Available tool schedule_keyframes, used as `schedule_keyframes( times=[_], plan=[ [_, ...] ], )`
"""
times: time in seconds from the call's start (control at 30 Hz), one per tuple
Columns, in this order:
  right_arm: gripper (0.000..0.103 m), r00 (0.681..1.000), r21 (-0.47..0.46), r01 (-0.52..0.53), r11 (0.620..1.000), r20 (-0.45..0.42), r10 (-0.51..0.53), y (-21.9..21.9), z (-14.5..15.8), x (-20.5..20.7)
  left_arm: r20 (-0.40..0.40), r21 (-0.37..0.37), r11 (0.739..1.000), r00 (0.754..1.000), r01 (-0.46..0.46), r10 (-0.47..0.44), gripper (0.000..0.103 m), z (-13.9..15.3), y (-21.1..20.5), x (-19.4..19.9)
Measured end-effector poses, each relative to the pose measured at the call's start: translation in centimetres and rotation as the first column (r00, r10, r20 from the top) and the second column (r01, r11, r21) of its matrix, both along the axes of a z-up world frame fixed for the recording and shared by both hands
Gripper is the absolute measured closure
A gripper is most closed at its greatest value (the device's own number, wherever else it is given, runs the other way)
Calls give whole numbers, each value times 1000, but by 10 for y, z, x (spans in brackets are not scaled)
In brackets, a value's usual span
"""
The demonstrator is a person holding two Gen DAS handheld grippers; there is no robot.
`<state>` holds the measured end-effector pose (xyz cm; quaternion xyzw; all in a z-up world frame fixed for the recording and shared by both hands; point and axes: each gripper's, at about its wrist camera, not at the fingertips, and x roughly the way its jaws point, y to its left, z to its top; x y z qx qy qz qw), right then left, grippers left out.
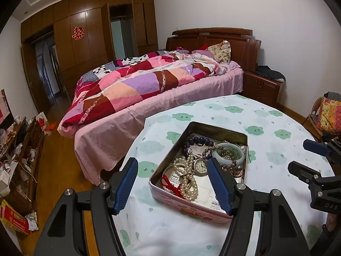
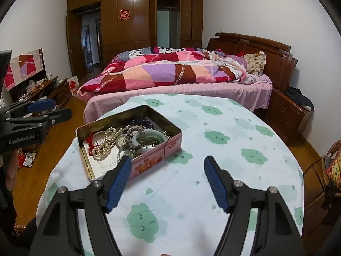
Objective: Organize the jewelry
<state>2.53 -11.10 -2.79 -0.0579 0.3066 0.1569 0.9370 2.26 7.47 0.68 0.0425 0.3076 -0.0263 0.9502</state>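
Bedroom setting, patchwork quilt (image 2: 170, 68) on the bed behind, and up front a round bench (image 2: 234, 149) under a pale cloth with green clouds. On it sits one open tin (image 1: 168, 196), pink-sided, and all the jewelry visible is heaped inside it — nothing lies loose on the cloth.

Counting what shows: one pearl strand (image 1: 188, 177) doubled over itself, one dark purple bead bracelet (image 1: 199, 141) at the far end, one pale jade bangle (image 1: 229, 156), one grey-brown bead string (image 1: 210, 150) draped across the bangle, one watch face (image 1: 201, 166), one red cord (image 1: 170, 184), and printed paper beneath. Smaller chains under the bangle are too tangled to count.

Left gripper (image 1: 173, 180) hangs over the near end of the tin with jaws spread wide, holding nothing. Right gripper (image 2: 168, 178) is wide apart too, empty, over bare cloth just beside the tin's near corner.

Whether this pile is waiting to be sorted or has just been gathered in, one look can't settle. If a piece is to be lifted, the overlaps are the catch — pinch a single strand at a free loop and raise it slowly so neighbours slide off, with the other gripper steadying the tin
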Motion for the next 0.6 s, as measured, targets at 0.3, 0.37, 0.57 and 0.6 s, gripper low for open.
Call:
schedule_keyframes(
  times=[0.3, 0.37, 0.57, 0.6],
  plan=[
    [29, 1000, -2, 6, 1000, 2, -6, 0, 0, -1, -17, -8, 1000, 1000, 7, -7, 35, -4, -1, 3],
    [29, 1000, -3, 5, 1000, 3, -5, -2, 0, -1, -24, -4, 1000, 1000, 2, -2, 35, -5, -3, 4],
    [28, 1000, -2, 5, 1000, 3, -5, -1, 0, -1, -8, 20, 1000, 1000, -23, 23, 24, -4, -5, 4],
    [28, 1000, -3, 5, 1000, 2, -5, -1, 0, -1, -4, 23, 999, 1000, -28, 28, 24, -4, -5, 4]
  ],
)
